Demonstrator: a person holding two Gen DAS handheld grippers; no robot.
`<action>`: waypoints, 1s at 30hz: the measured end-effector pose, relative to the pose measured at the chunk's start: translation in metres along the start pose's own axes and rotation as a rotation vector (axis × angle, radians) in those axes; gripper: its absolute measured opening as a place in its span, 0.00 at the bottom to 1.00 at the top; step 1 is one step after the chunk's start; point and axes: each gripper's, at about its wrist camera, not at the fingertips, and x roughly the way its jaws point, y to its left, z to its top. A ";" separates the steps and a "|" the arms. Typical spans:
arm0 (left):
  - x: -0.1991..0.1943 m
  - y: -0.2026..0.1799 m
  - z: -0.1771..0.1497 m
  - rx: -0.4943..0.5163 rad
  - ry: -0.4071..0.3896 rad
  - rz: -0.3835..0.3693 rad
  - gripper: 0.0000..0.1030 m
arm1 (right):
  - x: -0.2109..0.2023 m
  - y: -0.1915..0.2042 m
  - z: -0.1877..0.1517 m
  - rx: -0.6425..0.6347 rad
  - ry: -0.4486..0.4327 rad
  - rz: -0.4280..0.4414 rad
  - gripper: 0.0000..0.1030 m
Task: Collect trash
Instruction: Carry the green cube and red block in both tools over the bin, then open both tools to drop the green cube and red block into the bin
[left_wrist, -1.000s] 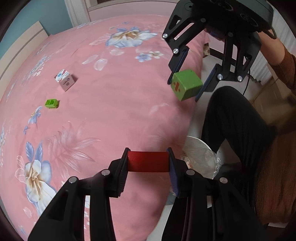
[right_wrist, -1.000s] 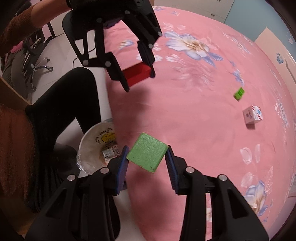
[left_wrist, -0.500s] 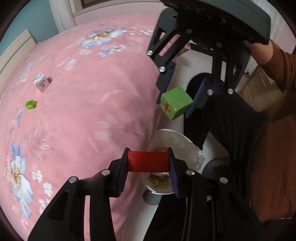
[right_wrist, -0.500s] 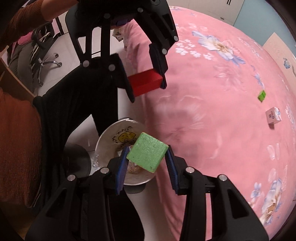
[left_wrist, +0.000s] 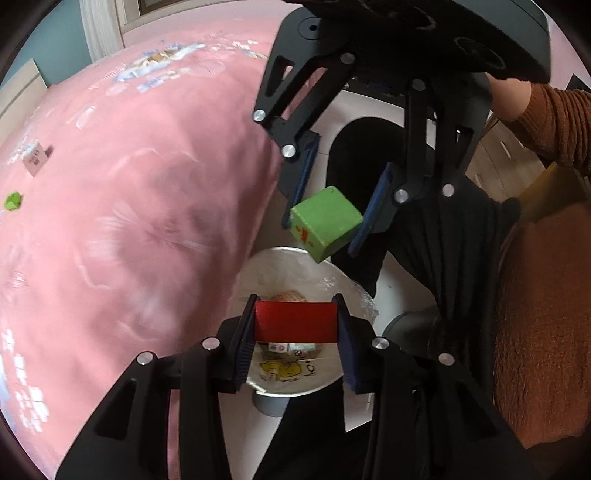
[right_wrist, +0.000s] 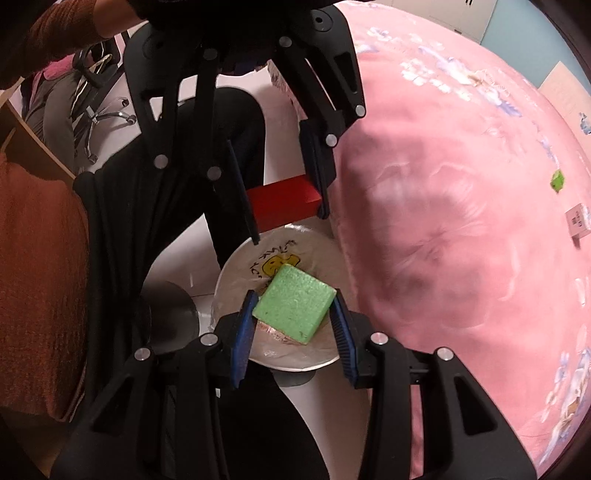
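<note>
My left gripper (left_wrist: 295, 325) is shut on a red block (left_wrist: 295, 320), held right above the white-lined trash bin (left_wrist: 295, 384). My right gripper (right_wrist: 293, 317) is shut on a green foam cube (right_wrist: 295, 304), also above the bin (right_wrist: 236, 269). The left wrist view shows the right gripper (left_wrist: 332, 206) with the green cube (left_wrist: 325, 227) just beyond the bin. The right wrist view shows the left gripper (right_wrist: 284, 206) with the red block (right_wrist: 282, 206). The bin holds some scraps.
The bin stands on the floor beside the pink flowered bed (left_wrist: 129, 221). A small green block (left_wrist: 13, 201) and a small white box (left_wrist: 35, 160) lie far out on the bed. My black-trousered legs (right_wrist: 122, 221) and an office chair (right_wrist: 99, 110) are close by.
Both grippers moved off the bed edge and now hang over the bin, each still holding its block.
</note>
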 end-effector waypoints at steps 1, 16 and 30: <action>0.004 -0.002 -0.002 0.001 0.001 -0.006 0.40 | 0.005 0.001 -0.001 0.004 0.004 0.009 0.40; 0.062 -0.001 -0.018 -0.042 0.038 -0.076 0.41 | 0.065 -0.005 -0.011 0.031 0.055 0.090 0.40; 0.080 0.006 -0.029 -0.066 0.029 -0.066 0.64 | 0.082 -0.015 -0.013 0.053 0.054 0.093 0.66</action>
